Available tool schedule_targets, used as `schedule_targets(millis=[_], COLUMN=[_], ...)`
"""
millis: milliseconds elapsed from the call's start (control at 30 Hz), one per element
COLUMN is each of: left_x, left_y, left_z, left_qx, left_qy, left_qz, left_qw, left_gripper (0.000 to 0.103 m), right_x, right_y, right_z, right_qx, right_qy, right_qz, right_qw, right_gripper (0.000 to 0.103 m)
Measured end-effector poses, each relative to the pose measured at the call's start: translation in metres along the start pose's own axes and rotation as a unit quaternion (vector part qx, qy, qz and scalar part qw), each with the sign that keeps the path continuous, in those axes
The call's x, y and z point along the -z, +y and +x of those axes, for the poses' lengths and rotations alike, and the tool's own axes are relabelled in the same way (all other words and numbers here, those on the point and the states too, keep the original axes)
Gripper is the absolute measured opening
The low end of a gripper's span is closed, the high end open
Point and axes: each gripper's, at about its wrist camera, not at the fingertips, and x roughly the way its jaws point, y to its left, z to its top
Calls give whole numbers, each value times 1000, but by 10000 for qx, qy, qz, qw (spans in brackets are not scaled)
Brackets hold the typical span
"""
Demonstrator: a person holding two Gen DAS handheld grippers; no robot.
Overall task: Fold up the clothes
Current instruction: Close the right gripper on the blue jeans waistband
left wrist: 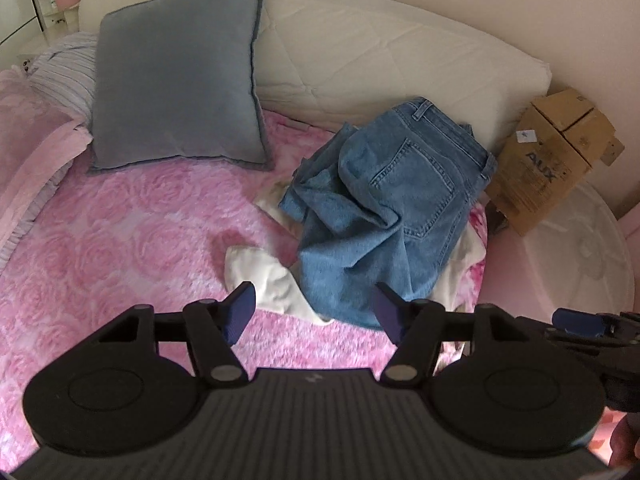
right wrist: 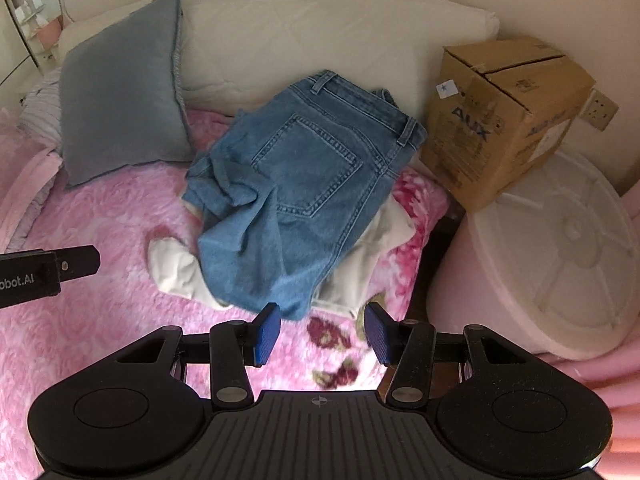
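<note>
- Bed with the fuzzy pink rose blanket fills most of both views; everything sits on it.
- One grey pillow, upper left of the frame, propped against the white headboard.
- One cardboard box, upper right, beside the bed.
- One pair of jeans, crumpled centre frame, waistband at the top, long axis running down toward the bottom of the frame.
- One white garment under the jeans, poking out both sides.
- Left hand-held gripper: jaws wide, empty, jeans hem just ahead.
- Right hand-held gripper: partly open, empty, looks about equally near the hem.
</note>
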Motion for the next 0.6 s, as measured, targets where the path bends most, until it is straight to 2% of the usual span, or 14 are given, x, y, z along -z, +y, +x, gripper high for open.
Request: schedule_targets(millis=[267, 600], left_x=[-35, -56], left_y=[4, 20], left_z=[46, 93], left_qx=[-89, -203], left_qy=[248, 595], left_qz=[-76, -335], left_qw=[9996, 9975], left_gripper=[60, 60], right_x=[-41, -76], right_y=[4, 21], right_z=[49, 106], right_qx=[-129, -651], right_qy=[206, 325], right_qz=[-79, -205], right_qw=[9997, 9971], right_gripper=[50, 50])
